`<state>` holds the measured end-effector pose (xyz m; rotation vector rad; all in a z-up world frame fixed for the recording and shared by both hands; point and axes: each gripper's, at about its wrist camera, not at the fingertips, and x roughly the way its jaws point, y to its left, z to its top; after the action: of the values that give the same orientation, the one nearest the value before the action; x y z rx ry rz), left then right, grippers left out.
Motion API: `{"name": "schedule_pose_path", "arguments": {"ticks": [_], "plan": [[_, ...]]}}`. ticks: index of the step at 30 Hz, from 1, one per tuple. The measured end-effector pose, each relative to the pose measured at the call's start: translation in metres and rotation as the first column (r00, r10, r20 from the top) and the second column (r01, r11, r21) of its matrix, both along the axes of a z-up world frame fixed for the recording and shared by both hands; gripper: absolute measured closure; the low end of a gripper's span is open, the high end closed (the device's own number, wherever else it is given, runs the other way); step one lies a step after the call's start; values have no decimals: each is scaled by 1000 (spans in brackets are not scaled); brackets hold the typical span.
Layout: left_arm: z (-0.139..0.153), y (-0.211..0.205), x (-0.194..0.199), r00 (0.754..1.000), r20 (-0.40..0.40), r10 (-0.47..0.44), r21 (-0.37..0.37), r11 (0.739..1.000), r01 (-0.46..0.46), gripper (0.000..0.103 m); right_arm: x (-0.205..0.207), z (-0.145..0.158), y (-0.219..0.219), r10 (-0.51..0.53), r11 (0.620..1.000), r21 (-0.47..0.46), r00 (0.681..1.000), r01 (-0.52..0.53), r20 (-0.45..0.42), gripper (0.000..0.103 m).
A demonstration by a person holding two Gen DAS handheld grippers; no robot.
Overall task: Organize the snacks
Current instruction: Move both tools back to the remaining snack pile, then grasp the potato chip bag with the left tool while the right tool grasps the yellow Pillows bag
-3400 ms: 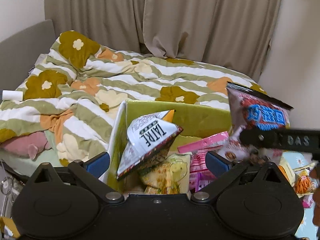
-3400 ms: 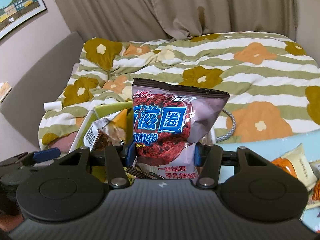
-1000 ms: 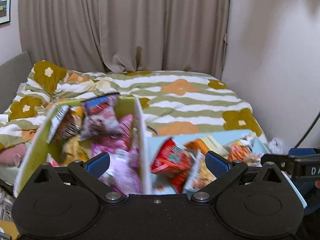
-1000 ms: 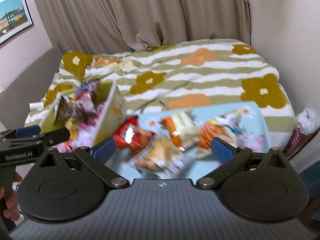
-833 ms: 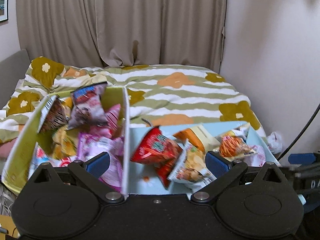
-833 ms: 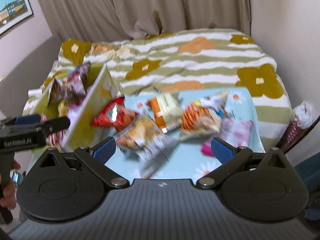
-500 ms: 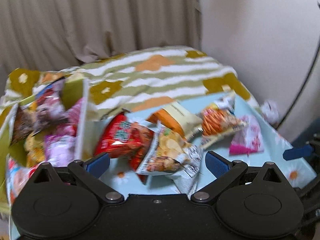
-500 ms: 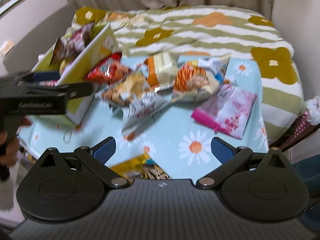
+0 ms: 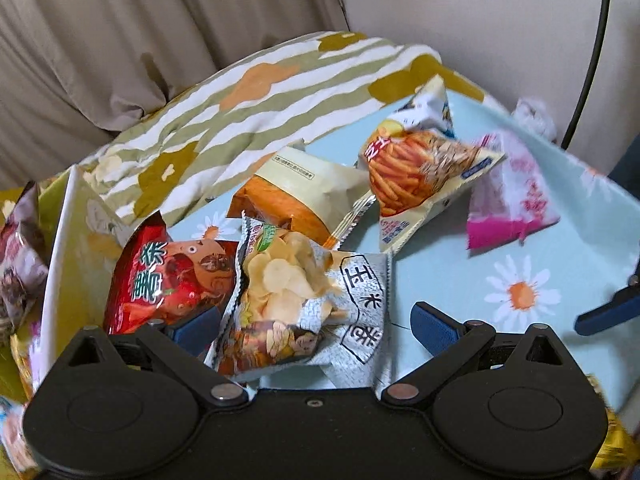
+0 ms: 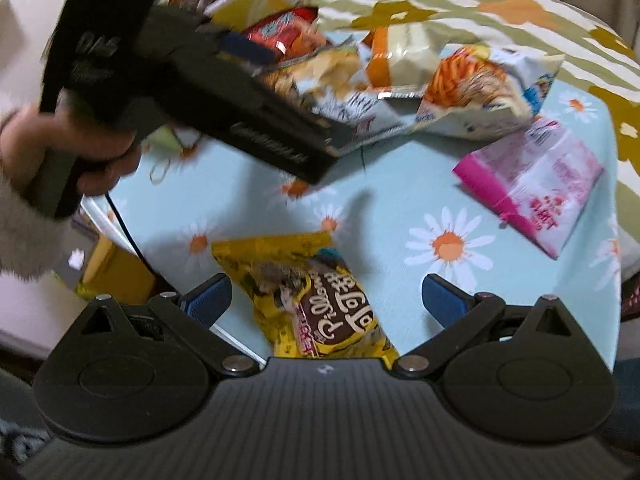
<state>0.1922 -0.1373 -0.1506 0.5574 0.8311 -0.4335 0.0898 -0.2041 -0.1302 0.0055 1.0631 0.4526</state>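
Snack bags lie on a light-blue daisy tablecloth (image 9: 460, 280). My left gripper (image 9: 316, 324) is open and low over a silver potato-chip bag (image 9: 296, 300), which lies between its fingers. A red bag (image 9: 168, 280) touches the left finger. Behind them are a cream-and-orange bag (image 9: 296, 188), an orange-sticks bag (image 9: 420, 172) and a pink bag (image 9: 516, 200). My right gripper (image 10: 326, 300) is open above a yellow chocolate-snack bag (image 10: 316, 304) near the table's front edge. A yellow-green box (image 9: 60, 240) at the left holds several bags.
A bed with a striped floral quilt (image 9: 248, 112) lies behind the table, with curtains beyond. In the right wrist view a hand (image 10: 80, 148) holds the left gripper's black body (image 10: 200, 80) over the table's left part. The table's left edge (image 10: 104, 216) drops to the floor.
The purple bag my right gripper held is now in the box. Both grippers have tilted down and come close to the table, the left over the silver bag, the right over the yellow one.
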Motion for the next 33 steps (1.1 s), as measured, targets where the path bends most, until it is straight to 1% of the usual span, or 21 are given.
{"name": "schedule_pose_path", "arguments": {"ticks": [5, 8, 11, 17, 18, 19, 20, 21, 28, 33], "plan": [[-13, -8, 10, 1000, 11, -5, 64, 998, 4, 0, 4, -11, 0, 30, 999, -10, 999, -31, -11, 0], [-20, -10, 15, 1000, -7, -12, 76, 997, 12, 0, 8, -16, -1, 41, 999, -7, 999, -42, -25, 0], [-26, -12, 17, 1000, -19, -20, 84, 996, 22, 3, 10, -20, 2, 54, 998, -18, 998, -55, -36, 0], [-23, -6, 18, 1000, -21, -16, 60, 998, 17, 15, 10, -22, 5, 66, 997, -25, 997, -67, -41, 0], [-21, -4, 18, 1000, -23, -13, 56, 998, 14, 17, 11, -23, 5, 66, 997, -23, 997, -67, -45, 4], [-21, -4, 18, 1000, -28, -10, 54, 998, 11, 18, 10, -24, 5, 66, 997, -22, 997, -67, -49, 6], [-19, -4, 18, 1000, -30, -7, 51, 999, 8, 19, 11, -25, 5, 66, 997, -21, 996, -68, -53, 10], [-18, -3, 16, 1000, -28, -4, 48, 999, 5, 19, 12, -27, 6, 66, 997, -22, 996, -67, -54, 12], [-6, 0, 2, 1000, -15, 13, 16, 1000, -13, 21, 13, -28, 6, 55, 998, -27, 998, -56, -35, 14], [3, 5, -8, 999, -8, 37, 0, 999, -37, 21, 13, -27, 1, 23, 999, -31, 999, -24, -25, 18]]}}
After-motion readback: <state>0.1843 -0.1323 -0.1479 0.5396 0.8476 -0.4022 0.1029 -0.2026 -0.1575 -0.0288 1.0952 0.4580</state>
